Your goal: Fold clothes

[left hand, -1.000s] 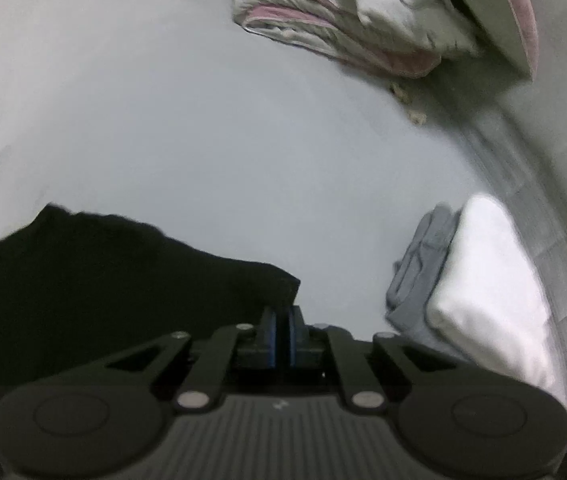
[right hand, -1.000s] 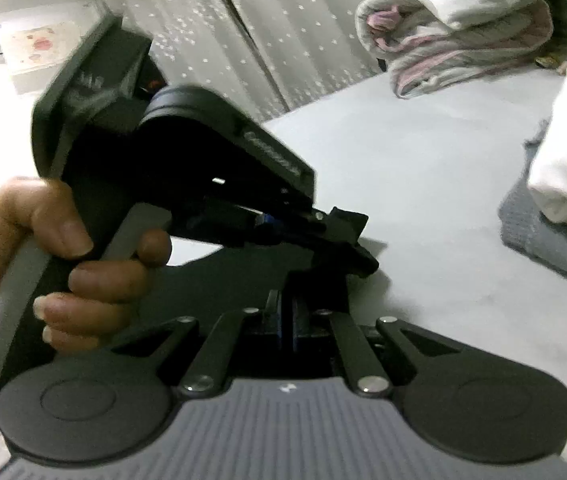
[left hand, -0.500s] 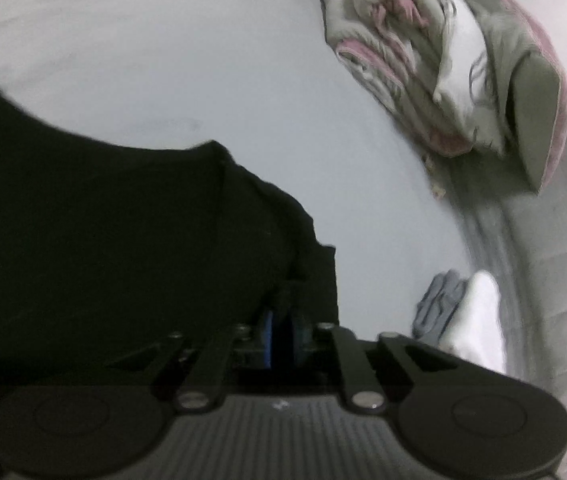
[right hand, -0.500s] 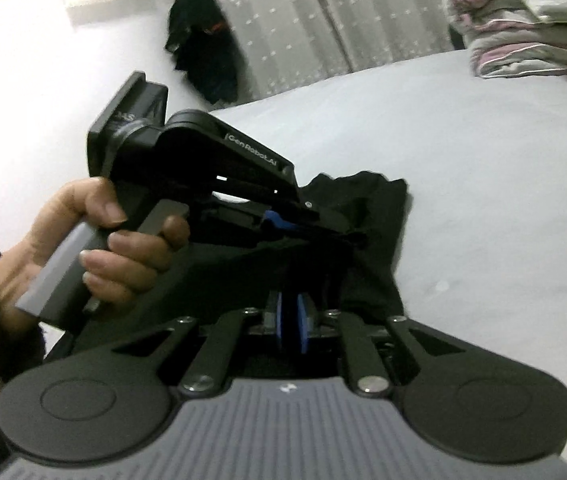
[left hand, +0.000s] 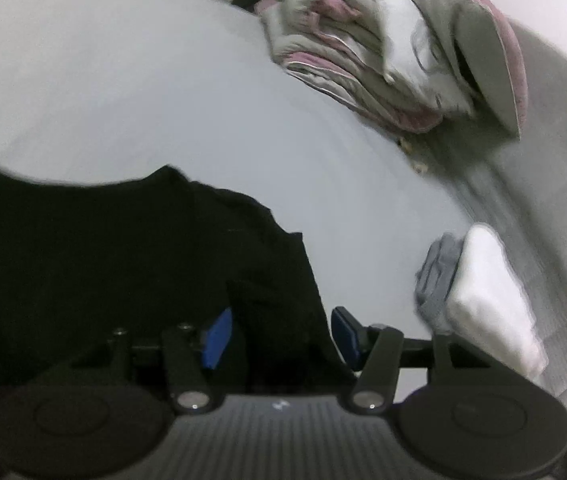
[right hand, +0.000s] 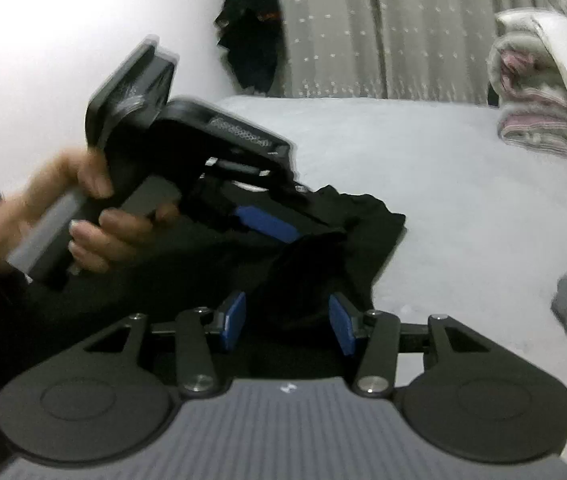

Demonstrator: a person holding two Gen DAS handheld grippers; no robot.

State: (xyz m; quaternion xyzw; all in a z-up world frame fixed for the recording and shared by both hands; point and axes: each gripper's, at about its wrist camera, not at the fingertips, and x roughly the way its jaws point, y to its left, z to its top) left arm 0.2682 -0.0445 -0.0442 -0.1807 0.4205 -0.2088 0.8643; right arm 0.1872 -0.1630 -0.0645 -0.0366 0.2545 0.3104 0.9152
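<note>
On the bed: black garment (left hand: 131, 264) lies bunched on the grey sheet (left hand: 163, 80), a fold between your tools
Left gripper (left hand: 279, 334): blue pads spread, pinching nothing; cloth sits in the gap
Right gripper (right hand: 287, 320): spread likewise, over a raised fold
Step, as I judge it: laying the garment flat; re-grip at corners, pull outward evenly; avoid snagging
Nearby: folded white and grey stack (left hand: 479, 280), well apart
</note>
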